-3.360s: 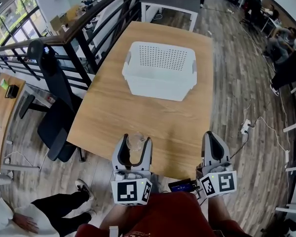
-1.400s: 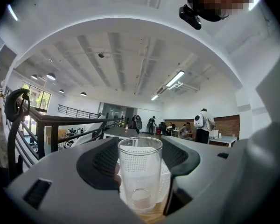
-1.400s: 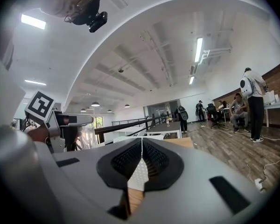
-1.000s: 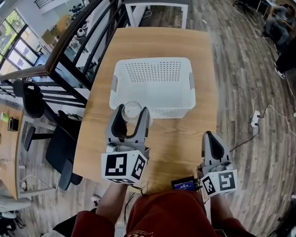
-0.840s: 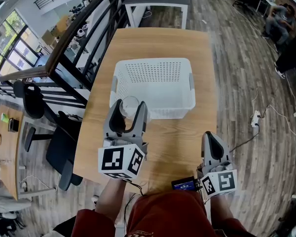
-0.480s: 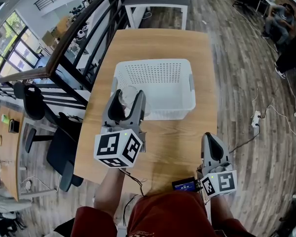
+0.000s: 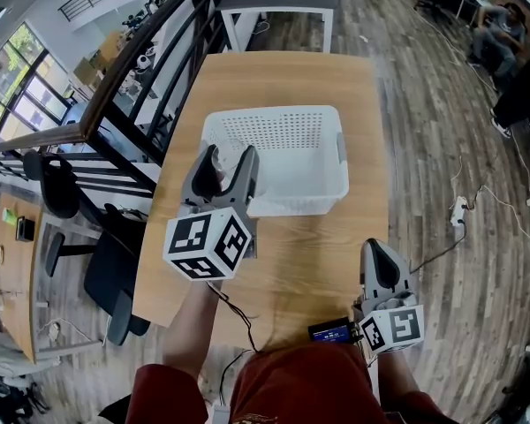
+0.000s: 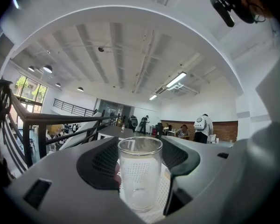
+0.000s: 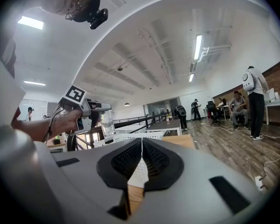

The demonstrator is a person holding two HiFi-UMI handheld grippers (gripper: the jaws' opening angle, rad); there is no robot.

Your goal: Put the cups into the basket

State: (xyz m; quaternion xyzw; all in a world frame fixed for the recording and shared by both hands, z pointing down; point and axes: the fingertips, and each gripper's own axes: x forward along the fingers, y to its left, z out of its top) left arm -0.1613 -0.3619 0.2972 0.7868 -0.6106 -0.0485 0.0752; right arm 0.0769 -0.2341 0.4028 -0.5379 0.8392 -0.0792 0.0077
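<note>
A clear glass cup (image 8: 140,171) stands upright between the jaws of my left gripper (image 7: 229,155), which is shut on it. This gripper is held up in the air over the near left corner of the white perforated basket (image 7: 337,162); from above its jaws hide most of the cup. The right gripper view shows the same held cup (image 9: 107,121) above the basket (image 9: 126,136). My right gripper (image 7: 377,268) is shut with nothing in it, low at the table's near right edge.
The basket sits mid-table on the wooden table (image 7: 336,237). A black railing (image 7: 132,69) and an office chair (image 7: 62,193) lie to the left. A small black device (image 7: 329,331) is beside the right gripper. Cables (image 7: 464,206) run over the floor at the right.
My left gripper has risen and moved forward with the cup, from in front of the basket to over its near left corner. The right gripper has stayed in place.
</note>
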